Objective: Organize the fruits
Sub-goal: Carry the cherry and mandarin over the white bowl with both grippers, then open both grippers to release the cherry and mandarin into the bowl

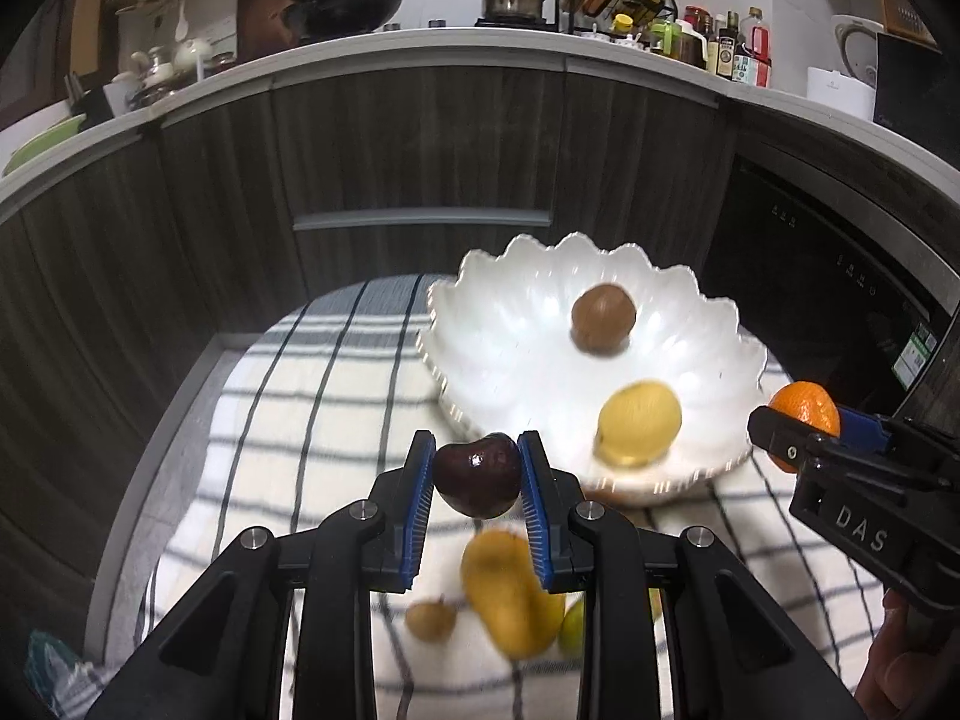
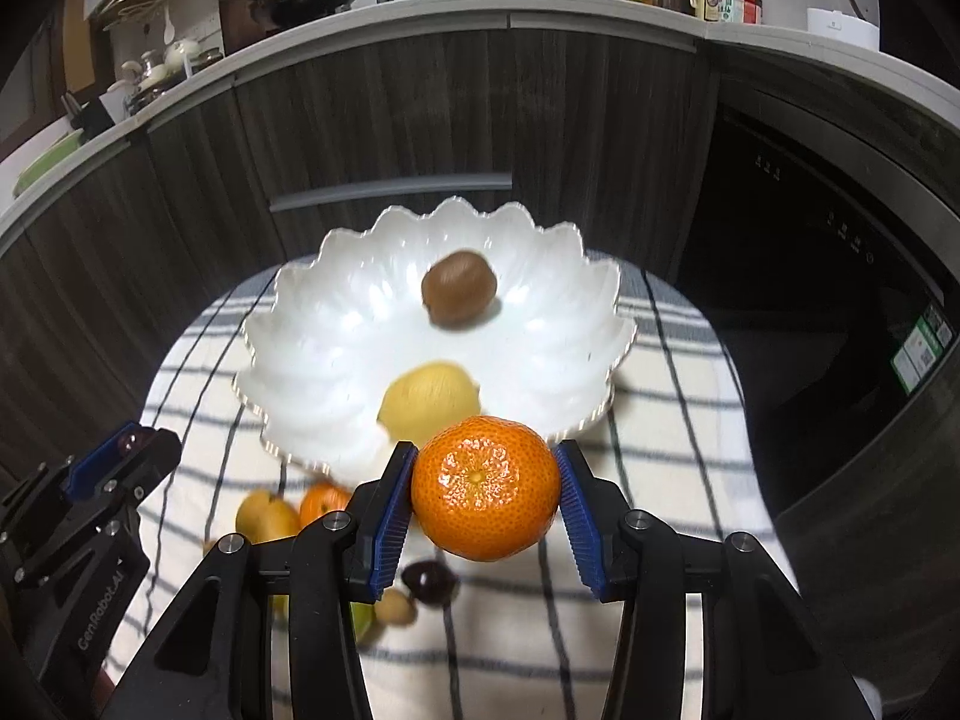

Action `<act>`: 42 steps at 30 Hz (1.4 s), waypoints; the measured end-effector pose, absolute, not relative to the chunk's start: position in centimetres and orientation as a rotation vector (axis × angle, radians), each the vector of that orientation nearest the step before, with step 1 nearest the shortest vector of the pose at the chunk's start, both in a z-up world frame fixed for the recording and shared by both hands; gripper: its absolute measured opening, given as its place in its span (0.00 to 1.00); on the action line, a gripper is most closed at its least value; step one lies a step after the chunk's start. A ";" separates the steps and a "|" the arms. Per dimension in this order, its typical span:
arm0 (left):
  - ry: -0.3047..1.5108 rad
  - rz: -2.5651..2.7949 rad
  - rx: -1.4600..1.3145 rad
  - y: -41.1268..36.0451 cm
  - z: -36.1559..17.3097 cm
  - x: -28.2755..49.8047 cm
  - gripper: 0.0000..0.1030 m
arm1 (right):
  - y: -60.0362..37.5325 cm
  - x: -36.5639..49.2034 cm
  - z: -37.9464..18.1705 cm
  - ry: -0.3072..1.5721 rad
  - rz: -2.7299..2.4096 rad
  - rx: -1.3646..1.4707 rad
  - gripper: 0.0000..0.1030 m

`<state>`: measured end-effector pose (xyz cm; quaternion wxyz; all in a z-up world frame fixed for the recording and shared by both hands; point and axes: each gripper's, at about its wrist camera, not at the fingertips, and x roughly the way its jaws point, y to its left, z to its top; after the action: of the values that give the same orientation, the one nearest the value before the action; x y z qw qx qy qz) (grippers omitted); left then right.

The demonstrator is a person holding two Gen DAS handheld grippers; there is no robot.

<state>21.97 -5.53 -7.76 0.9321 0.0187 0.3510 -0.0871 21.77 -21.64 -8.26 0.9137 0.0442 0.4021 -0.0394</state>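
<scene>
A white scalloped bowl [image 1: 522, 360] [image 2: 336, 348] stands on a checked cloth and holds a brown kiwi [image 1: 603, 318] [image 2: 459, 295] and a yellow lemon [image 1: 639, 420] [image 2: 429, 399]. My left gripper [image 1: 477, 474] is shut on a dark red plum [image 1: 477, 475], held above the cloth just left of the bowl. My right gripper [image 2: 486, 489] is shut on an orange mandarin [image 2: 486, 489] [image 1: 804, 411], held near the bowl's front rim. Each gripper also shows at the edge of the other's view: the right gripper [image 1: 798, 432] and the left gripper [image 2: 129, 450].
Loose fruit lies on the checked cloth [image 1: 300, 450] [image 2: 672, 420] under the grippers: a yellow pear [image 1: 510, 591] [image 2: 267, 516], a small brown fruit [image 1: 429, 621], a green one [image 1: 573, 627], another mandarin [image 2: 321, 504], a dark plum [image 2: 427, 582]. Dark cabinets [image 1: 420, 150] and an oven [image 2: 840, 312] stand behind.
</scene>
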 end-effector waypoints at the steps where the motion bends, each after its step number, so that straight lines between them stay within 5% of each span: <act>1: 0.717 -0.182 0.041 -5.7 -7.7 22.5 0.27 | -21.8 22.3 -8.1 0.825 -0.084 0.092 0.46; 27: 0.831 -0.269 0.046 -9.3 -10.9 31.9 0.28 | -24.6 30.4 -10.9 0.899 -0.078 0.129 0.46; 34: 0.820 -0.228 0.049 -8.8 -10.5 31.7 0.54 | -24.5 30.5 -10.7 0.896 -0.095 0.098 0.50; 38: 0.809 -0.200 0.059 -8.4 -9.8 31.4 0.66 | -24.6 30.1 -9.6 0.855 -0.138 0.084 0.76; 42: 0.792 -0.174 0.059 -7.8 -8.8 30.7 0.75 | -24.5 29.7 -8.5 0.831 -0.161 0.080 0.81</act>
<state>30.74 -7.80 -8.76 0.9185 0.0286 0.3851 -0.0847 29.67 -24.53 -8.52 0.9109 0.0388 0.4032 -0.0782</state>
